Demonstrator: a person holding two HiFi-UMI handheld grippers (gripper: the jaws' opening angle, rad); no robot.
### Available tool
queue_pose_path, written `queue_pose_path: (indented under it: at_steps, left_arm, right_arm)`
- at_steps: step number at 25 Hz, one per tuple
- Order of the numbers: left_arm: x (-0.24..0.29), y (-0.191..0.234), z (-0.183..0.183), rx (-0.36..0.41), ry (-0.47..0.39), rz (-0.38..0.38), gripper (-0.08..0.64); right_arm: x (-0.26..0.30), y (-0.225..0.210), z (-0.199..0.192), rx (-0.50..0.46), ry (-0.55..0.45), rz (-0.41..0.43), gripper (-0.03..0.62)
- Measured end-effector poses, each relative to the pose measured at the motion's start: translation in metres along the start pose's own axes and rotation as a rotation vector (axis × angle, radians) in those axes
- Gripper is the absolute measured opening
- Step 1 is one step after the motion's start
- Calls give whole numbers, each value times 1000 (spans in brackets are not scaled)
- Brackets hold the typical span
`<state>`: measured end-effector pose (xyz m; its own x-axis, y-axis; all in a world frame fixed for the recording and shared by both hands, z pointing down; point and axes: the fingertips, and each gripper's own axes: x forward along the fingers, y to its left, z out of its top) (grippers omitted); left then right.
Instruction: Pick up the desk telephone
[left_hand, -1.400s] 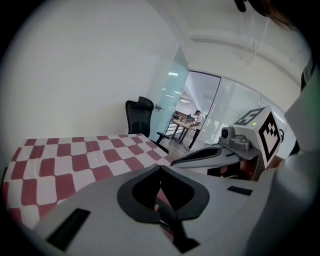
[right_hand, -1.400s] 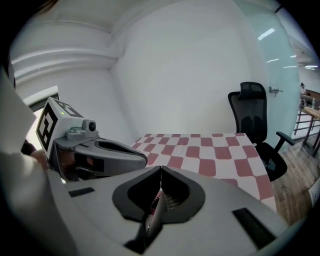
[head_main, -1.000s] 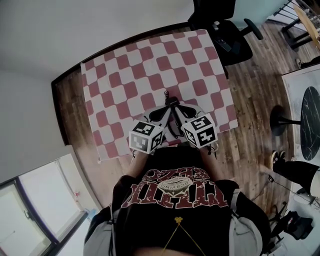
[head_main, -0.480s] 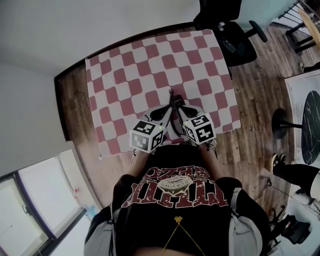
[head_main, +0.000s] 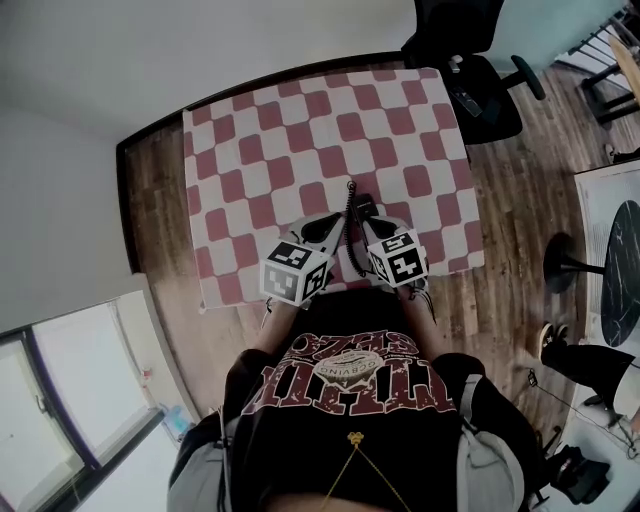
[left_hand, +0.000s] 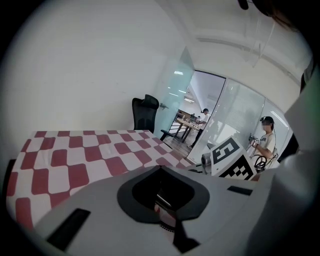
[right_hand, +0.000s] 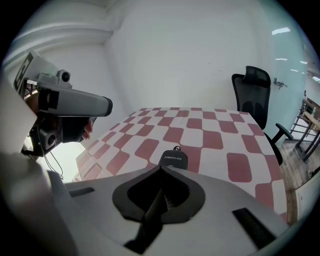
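The black desk telephone (head_main: 361, 209) lies on the red-and-white checked tablecloth (head_main: 290, 140) near the table's front edge, its cord (head_main: 349, 190) running away from me. In the right gripper view the telephone (right_hand: 173, 160) sits just past the tips of my right gripper (right_hand: 161, 169), mostly hidden by the jaws. My right gripper (head_main: 362, 224) is shut and hangs right over the telephone's near end. My left gripper (head_main: 334, 224) is beside it, tip to tip, and looks shut too. In the left gripper view my left gripper (left_hand: 161, 169) shows only cloth and a bit of coiled cord through its notch.
A black office chair (head_main: 470, 70) stands at the table's far right corner, on the wooden floor (head_main: 510, 200). A dark round table (head_main: 625, 250) is at the right edge. Another person (left_hand: 267, 137) stands behind glass far to the right.
My right gripper has sunk toward the telephone and tipped a little further down. The left gripper has stayed about where it was. Both remain shut.
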<state>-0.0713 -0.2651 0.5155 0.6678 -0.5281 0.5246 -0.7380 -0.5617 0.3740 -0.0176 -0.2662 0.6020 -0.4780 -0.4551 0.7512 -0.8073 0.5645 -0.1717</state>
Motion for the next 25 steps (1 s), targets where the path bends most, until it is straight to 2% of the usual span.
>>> queue_pose_path:
  at_steps: [10, 18, 25]
  left_arm:
    - [-7, 7, -5, 1, 12, 5, 8]
    - [-6, 10, -7, 0, 20, -13, 8]
    - [-7, 8, -8, 5, 43, -40, 8]
  right_arm:
    - [8, 0, -5, -55, 41, -45, 18]
    - [6, -2, -4, -56, 17, -81, 25]
    - [8, -7, -14, -24, 63, -113, 184]
